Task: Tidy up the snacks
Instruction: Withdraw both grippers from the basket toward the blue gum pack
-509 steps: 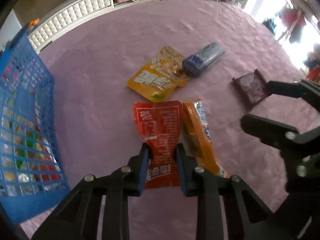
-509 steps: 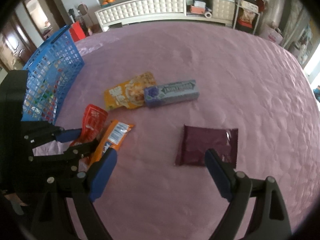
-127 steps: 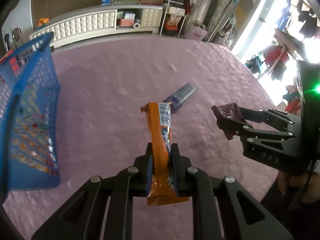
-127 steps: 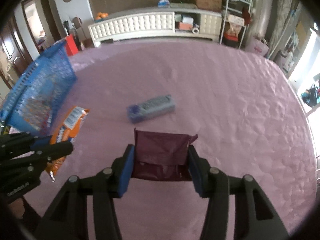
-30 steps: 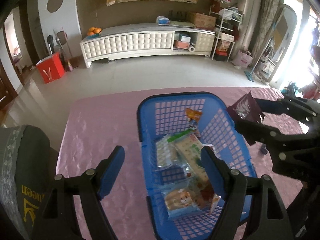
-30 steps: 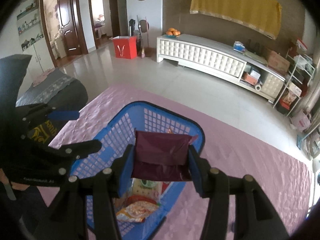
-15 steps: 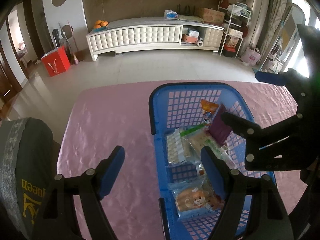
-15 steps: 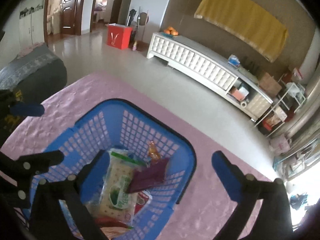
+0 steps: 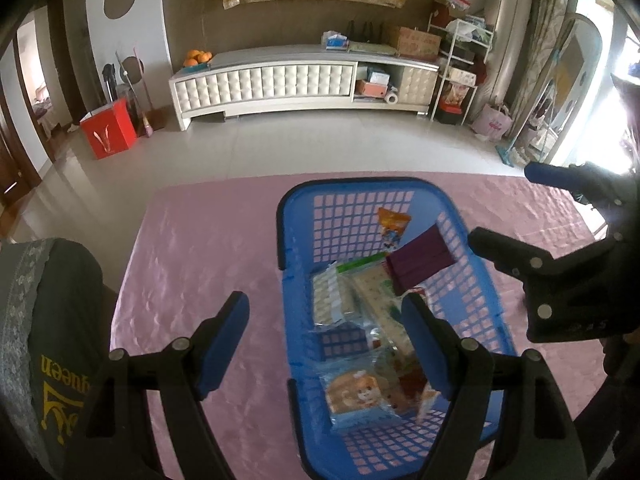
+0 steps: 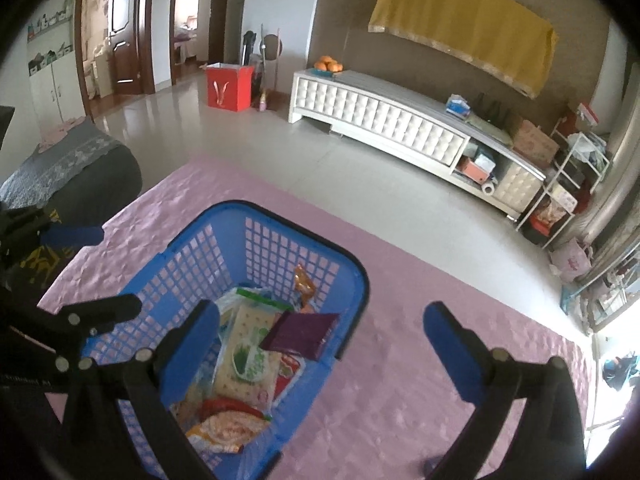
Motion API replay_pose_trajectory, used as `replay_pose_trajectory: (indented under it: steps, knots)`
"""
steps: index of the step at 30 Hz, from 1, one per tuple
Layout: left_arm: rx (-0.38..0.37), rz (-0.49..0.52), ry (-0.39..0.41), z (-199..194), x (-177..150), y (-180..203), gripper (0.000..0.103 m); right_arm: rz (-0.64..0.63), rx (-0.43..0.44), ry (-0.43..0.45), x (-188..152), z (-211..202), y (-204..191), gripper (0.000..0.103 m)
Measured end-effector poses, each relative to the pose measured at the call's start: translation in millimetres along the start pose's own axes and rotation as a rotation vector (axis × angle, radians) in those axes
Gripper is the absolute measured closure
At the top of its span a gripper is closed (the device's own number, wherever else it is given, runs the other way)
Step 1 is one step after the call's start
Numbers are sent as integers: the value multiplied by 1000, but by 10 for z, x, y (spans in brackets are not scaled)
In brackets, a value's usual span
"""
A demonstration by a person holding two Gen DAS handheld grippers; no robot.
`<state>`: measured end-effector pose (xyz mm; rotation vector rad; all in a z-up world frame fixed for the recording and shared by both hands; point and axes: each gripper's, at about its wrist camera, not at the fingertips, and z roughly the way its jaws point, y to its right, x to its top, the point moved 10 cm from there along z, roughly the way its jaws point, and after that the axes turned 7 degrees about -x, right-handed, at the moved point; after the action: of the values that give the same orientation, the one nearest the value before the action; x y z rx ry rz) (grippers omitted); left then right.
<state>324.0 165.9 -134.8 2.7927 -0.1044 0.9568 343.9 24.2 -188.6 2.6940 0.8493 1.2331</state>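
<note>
snacks sit piled in the blue basket (image 9: 452, 216), which stands on a pink cloth (image 9: 208, 240) over the table. on top of the pile lies a dark purple packet (image 10: 302, 334), tilted, resting against a pale green-printed bag (image 10: 248, 352) and close to the basket's right wall in the left wrist view. an orange packet (image 9: 394, 226) stands toward the far end, and a blue-edged pack with a cartoon animal (image 9: 358, 398) lies at the near end. the right gripper (image 10: 320, 348) hangs over the basket's right edge with its jaws spread wide and nothing between them; the purple packet is below, clear of both pads. the left gripper (image 9: 324, 338) hovers over the basket's near left side, its jaws also apart and empty. a dark cushion with yellow lettering (image 9: 52, 344) sits at the left edge of the cloth.
</note>
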Motion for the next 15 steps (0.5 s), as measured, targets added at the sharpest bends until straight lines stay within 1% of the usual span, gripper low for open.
replay_pose_trajectory:
  steps: [9,15]
  knots:
    - [-15,41,33,-232,69,352,26,54,-14,9,-133,-325,272,0]
    - [-22,81,44,-332,92,686,26,70,-41,26,-239,-528,428,0]
